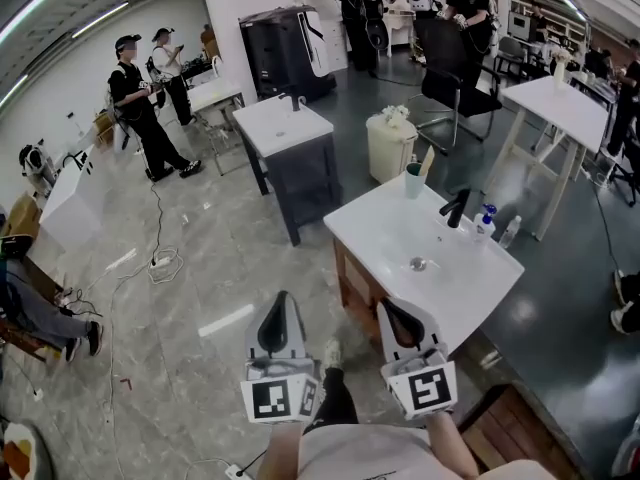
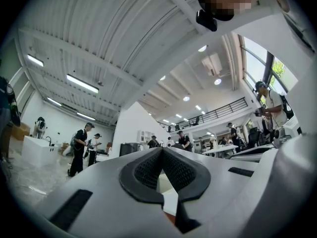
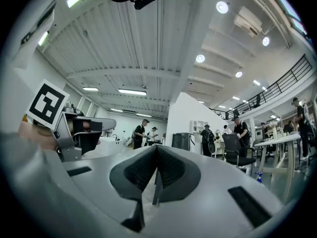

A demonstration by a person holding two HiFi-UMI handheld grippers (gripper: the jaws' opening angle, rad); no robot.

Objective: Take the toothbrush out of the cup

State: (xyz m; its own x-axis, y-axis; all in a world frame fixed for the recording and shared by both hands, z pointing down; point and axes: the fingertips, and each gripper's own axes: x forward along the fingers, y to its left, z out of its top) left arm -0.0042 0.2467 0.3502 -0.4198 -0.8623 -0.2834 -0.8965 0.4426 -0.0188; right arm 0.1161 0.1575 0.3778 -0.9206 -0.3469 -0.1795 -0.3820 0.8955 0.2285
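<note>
A teal cup (image 1: pixel 413 181) stands at the far corner of the white washbasin counter (image 1: pixel 380 230), and a pale toothbrush (image 1: pixel 427 160) sticks up out of it, leaning right. My left gripper (image 1: pixel 281 298) (image 2: pixel 162 150) hangs over the floor, left of the counter's near end, with its jaws shut and empty. My right gripper (image 1: pixel 390 310) (image 3: pixel 156 148) is over the counter's near edge, its pads together on nothing. Both are well short of the cup. In the right gripper view the left gripper's marker cube (image 3: pixel 48 104) shows at the left.
On the counter are a black tap (image 1: pixel 456 207), a drain (image 1: pixel 418 264), a blue-capped bottle (image 1: pixel 486 222) and a clear bottle (image 1: pixel 510 231). Beyond stand a second basin cabinet (image 1: pixel 284 126), a white bin (image 1: pixel 390 146), a black chair (image 1: pixel 452 73) and a white table (image 1: pixel 560 104). People (image 1: pixel 138 103) stand far left.
</note>
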